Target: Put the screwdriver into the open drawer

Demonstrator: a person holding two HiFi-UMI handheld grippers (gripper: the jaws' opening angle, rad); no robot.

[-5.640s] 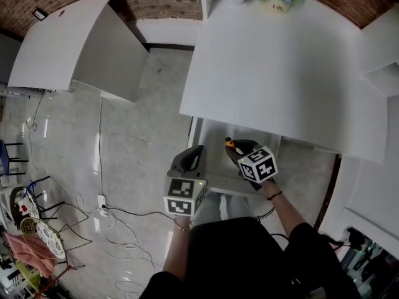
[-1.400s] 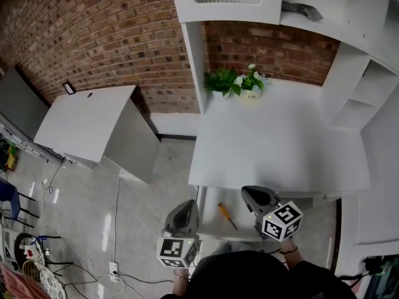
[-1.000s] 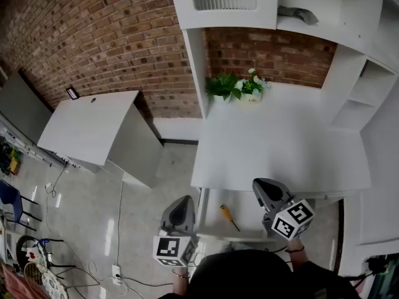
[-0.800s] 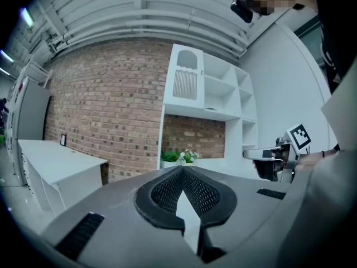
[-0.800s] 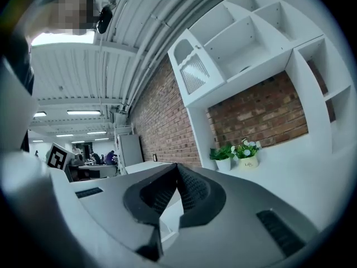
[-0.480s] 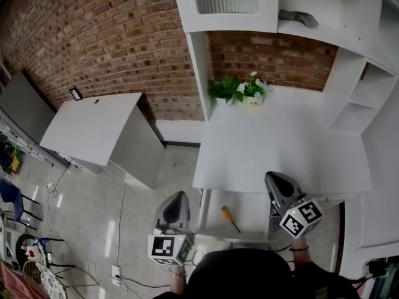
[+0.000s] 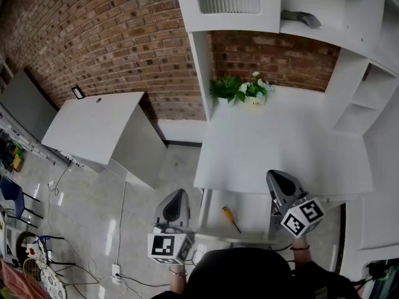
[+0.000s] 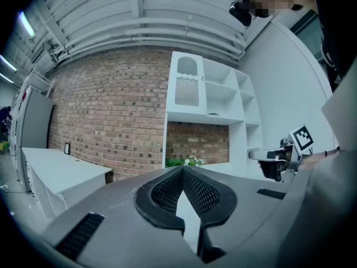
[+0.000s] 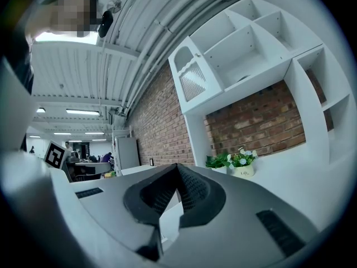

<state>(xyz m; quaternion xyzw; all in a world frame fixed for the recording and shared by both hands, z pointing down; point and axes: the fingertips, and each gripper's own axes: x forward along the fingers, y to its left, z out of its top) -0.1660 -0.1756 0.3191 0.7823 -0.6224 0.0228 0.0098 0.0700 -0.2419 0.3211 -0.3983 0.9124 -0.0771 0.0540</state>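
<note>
The screwdriver [image 7: 230,218], orange handle and dark shaft, lies flat in the open white drawer [image 7: 252,212] under the desk's front edge. My left gripper [image 7: 176,196] hangs left of the drawer, over the floor, shut and holding nothing. To the right of the screwdriver my right gripper [image 7: 278,178] is level at the desk's front edge, also shut and holding nothing. In the left gripper view the jaws [image 8: 182,171] meet at the tip, with the right gripper [image 8: 277,158] off to the side. The right gripper view shows its own jaws [image 9: 177,167] shut too.
A white desk [image 7: 280,139] carries potted plants [image 7: 242,90] at its back, against a brick wall [image 7: 112,36]. White shelving [image 7: 349,55] rises above and to the right. A white cabinet [image 7: 93,132] stands to the left, and cables [image 7: 118,254] lie on the tiled floor.
The right gripper, which earlier held the screwdriver over the drawer, has let it go and drawn off to the right. The left gripper drifted slightly left. The screwdriver lies still in the drawer.
</note>
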